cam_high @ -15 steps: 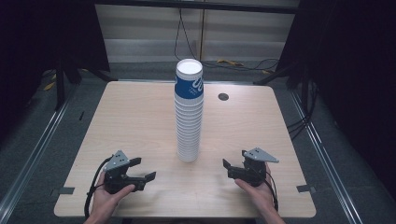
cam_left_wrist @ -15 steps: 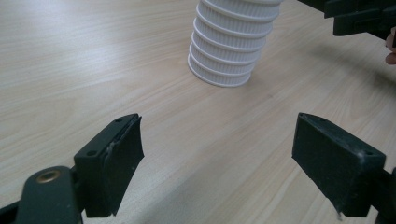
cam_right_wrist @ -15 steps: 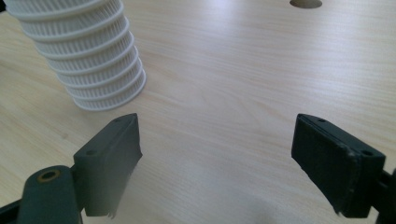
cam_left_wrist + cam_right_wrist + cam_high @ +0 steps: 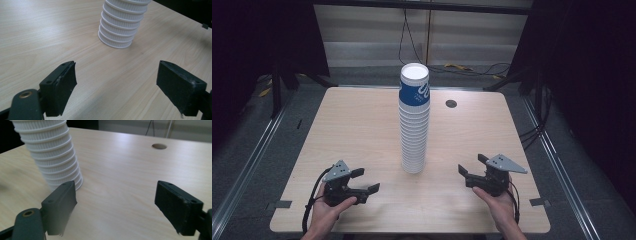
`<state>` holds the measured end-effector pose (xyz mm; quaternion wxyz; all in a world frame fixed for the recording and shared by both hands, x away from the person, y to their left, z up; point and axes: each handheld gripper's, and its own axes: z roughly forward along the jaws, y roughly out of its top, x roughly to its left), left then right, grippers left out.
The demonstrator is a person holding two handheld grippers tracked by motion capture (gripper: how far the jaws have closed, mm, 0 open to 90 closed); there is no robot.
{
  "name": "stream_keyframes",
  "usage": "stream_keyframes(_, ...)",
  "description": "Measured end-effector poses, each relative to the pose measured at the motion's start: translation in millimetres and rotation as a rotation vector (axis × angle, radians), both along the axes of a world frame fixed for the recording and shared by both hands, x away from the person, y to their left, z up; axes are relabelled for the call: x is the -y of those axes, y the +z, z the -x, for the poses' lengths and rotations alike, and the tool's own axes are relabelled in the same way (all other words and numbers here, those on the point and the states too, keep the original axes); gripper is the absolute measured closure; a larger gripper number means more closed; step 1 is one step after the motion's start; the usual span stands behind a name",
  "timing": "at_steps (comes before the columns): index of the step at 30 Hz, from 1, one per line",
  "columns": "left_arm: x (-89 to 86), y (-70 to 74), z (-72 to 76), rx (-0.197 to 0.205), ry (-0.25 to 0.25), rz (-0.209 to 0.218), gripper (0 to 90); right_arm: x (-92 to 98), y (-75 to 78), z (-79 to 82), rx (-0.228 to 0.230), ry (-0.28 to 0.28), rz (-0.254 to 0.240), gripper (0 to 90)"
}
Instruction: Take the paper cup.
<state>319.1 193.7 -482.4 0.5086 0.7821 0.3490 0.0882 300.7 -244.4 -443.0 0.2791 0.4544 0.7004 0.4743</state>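
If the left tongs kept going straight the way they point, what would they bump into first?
Probably the stack of paper cups, near its bottom. The left tongs stand open with bare table ahead, though the stack sits slightly off-centre, so they might just graze it.

In the left gripper view the stack of cups (image 4: 122,23) is running off the top edge, so its upper cups are being cut away; the right gripper view is cropping the stack (image 4: 50,152) at the top and left edges too. The blue print on the top cup (image 4: 414,92) is staying too small to read from the high view. There the person's 2 forearms are being cut off by the bottom edge.
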Motion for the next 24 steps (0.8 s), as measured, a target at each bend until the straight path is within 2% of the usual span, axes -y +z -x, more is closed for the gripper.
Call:
stream_keyframes(1, 0.7, 0.0, 0.1, -0.006, -0.005, 0.005, 16.1, 0.3, 6.9, -0.1, 0.021, 0.01, -0.013, 17.7)
stream_keyframes(6, 1.8, -0.4, -0.1, -0.009, 0.0, 0.004, 16.1, -3.3, 15.4, -1.2, 0.002, 0.042, -0.021, 16.4)
stream_keyframes(12, 1.2, -0.8, -0.1, -0.008, -0.003, 0.003, 16.1, -6.2, 27.1, -2.6, 0.003, 0.066, -0.036, 16.6)
stream_keyframes(15, 1.2, 0.3, 0.7, 0.002, -0.009, -0.001, 16.1, -13.4, 40.3, -6.6, 0.001, 0.112, -0.045, 16.6)
stream_keyframes(18, 1.8, 0.1, 2.4, 0.002, -0.012, 0.001, 16.1, -18.8, 47.1, -8.7, 0.002, 0.143, -0.053, 16.6)
stream_keyframes(19, 2.0, -0.3, 3.0, 0.001, -0.018, 0.0, 16.1, -25.7, 53.5, -10.5, 0.008, 0.164, -0.049, 16.7)
stream_keyframes(24, 1.8, 0.0, 3.3, 0.003, -0.024, -0.002, 16.1, -36.2, 63.9, -16.0, 0.014, 0.208, -0.043, 16.8)
